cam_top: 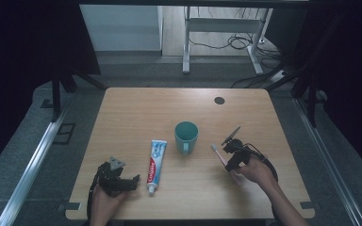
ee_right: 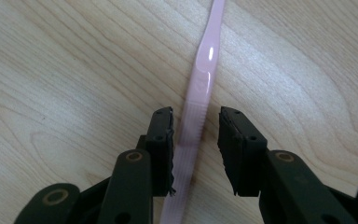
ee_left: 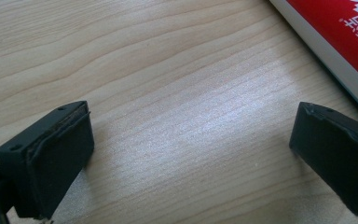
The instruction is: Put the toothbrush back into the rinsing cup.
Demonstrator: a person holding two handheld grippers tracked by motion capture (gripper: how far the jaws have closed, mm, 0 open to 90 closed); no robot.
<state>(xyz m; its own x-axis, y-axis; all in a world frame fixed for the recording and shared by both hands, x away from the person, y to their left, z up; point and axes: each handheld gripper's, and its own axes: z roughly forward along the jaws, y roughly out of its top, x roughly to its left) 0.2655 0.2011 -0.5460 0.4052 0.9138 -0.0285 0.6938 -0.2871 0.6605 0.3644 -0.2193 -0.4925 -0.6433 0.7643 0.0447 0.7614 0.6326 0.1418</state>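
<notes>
Light wood table (cam_top: 122, 108) sitting in a dark room, grey floor around it, white desk legs and loose cables lying beyond the far edge. Nearest the person: left gripper (cam_top: 119, 181) resting low at the near-left of the table, jaws spread wide with bare wood between them in the left gripper view, nothing pinched. Toothpaste tube (cam_top: 155, 161) lying flat just right of it, cap end pointing toward the near edge; its red and white side is showing at the top right corner of the left gripper view (ee_left: 349, 37). Right gripper (cam_top: 230, 160) working at the near-right, held in the person's hand, jaws straddling a pink toothbrush (cam_top: 219, 155). In the right gripper view the toothbrush handle (ee_right: 200, 98) is running up between the two jaws, which are partly apart: the left one is sitting right against the handle, a gap showing on the other side, so not pinching it. Brush is lying flat on the wood, head end pointing away toward the cup. Teal cup (cam_top: 186, 136) standing upright mid-table, between tube and brush, apart from both. Dark round hole (cam_top: 219, 100) sitting near the far edge.
</notes>
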